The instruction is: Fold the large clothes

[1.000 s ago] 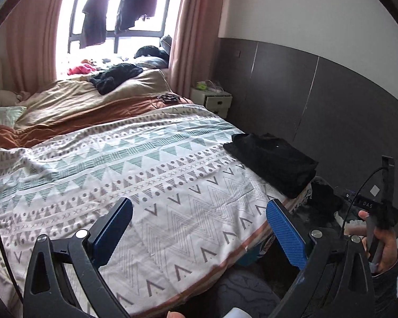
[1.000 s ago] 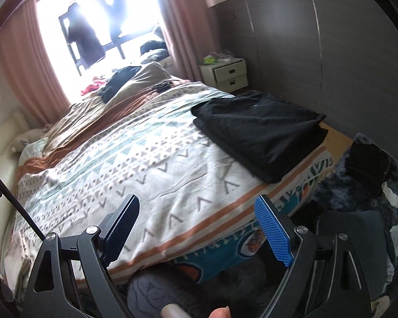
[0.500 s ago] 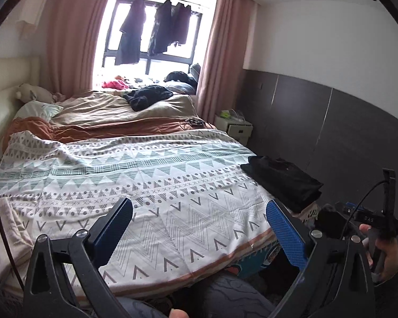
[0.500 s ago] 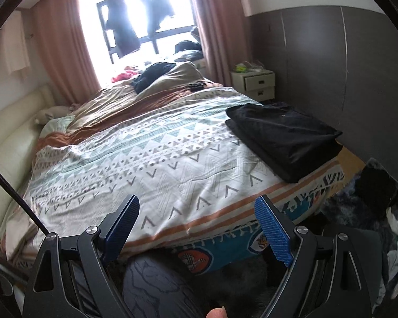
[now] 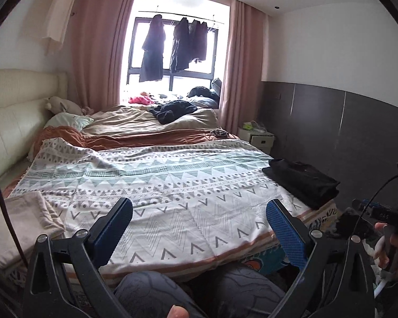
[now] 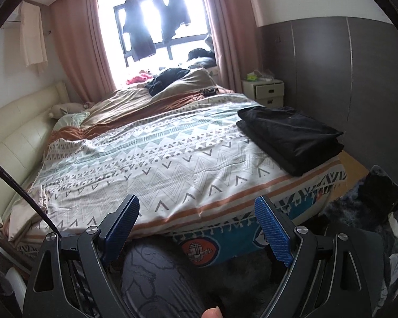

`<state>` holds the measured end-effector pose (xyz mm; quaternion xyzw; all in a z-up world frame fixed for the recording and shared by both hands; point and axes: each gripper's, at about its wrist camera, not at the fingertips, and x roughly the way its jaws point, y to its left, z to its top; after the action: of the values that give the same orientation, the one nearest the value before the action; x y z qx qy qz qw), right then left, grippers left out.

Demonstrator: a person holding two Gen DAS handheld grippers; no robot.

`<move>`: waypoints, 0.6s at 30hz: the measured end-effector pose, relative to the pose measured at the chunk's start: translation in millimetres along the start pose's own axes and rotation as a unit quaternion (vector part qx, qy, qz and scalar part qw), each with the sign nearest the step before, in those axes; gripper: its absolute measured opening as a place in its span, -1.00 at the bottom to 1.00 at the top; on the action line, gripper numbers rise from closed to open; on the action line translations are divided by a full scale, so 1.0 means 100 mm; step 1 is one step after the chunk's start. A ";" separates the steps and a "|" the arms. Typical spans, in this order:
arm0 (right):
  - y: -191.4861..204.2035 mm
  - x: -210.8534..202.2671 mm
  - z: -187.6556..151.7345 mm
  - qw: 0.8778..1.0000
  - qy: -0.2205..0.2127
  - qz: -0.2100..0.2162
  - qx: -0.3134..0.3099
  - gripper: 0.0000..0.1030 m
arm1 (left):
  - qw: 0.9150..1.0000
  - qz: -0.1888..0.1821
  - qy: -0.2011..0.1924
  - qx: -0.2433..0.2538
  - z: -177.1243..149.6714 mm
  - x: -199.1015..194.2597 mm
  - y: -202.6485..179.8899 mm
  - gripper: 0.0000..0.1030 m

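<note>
A folded black garment (image 5: pixel 302 180) (image 6: pixel 291 135) lies on the right side of the patterned bedspread (image 5: pixel 172 185) (image 6: pixel 159 164), near the bed's foot corner. My left gripper (image 5: pixel 199 220) is open with nothing between its blue pads, hanging before the bed's near edge over the person's knees. My right gripper (image 6: pixel 196 220) is open and empty too, low in front of the bed's edge, well short of the black garment. A crumpled dark garment (image 5: pixel 172 110) (image 6: pixel 167 78) sits on the brown duvet at the far end.
Dark clothes (image 5: pixel 172 50) hang on a rail in the window. A white nightstand (image 6: pixel 262 91) stands by the grey wall panel. A pale folded cloth (image 5: pixel 21 225) lies at the bed's near left. A pile of clothes (image 6: pixel 379 212) covers the floor at right. The person's patterned trouser knees (image 5: pixel 172 291) fill the foreground.
Both grippers have drawn back from the bed and swung left, so more of the room, headboard and window shows. The folded black garment now looks smaller and farther right. Both stay open.
</note>
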<state>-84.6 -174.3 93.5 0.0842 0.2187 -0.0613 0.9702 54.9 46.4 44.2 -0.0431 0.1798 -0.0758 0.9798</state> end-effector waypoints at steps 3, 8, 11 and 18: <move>0.01 0.05 -0.08 1.000 -0.013 0.002 0.006 0.71 | 1.000 0.008 -0.001 0.002 -0.06 -0.06 0.01 1.00; 0.03 0.15 -0.23 1.000 -0.011 0.014 0.019 0.71 | 1.000 0.015 0.001 0.003 -0.12 -0.07 -0.01 1.00; 0.07 0.20 -0.27 1.000 -0.009 0.017 0.017 0.71 | 1.000 0.018 0.000 0.005 -0.14 -0.07 -0.03 1.00; 0.17 0.27 -0.26 1.000 -0.005 0.014 0.010 0.71 | 1.000 0.029 0.002 -0.006 -0.18 -0.02 0.01 1.00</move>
<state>-68.4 -155.1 61.0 0.0967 0.2117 -0.0504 0.9712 46.7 47.1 28.5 -0.0436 0.1834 -0.0461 0.9810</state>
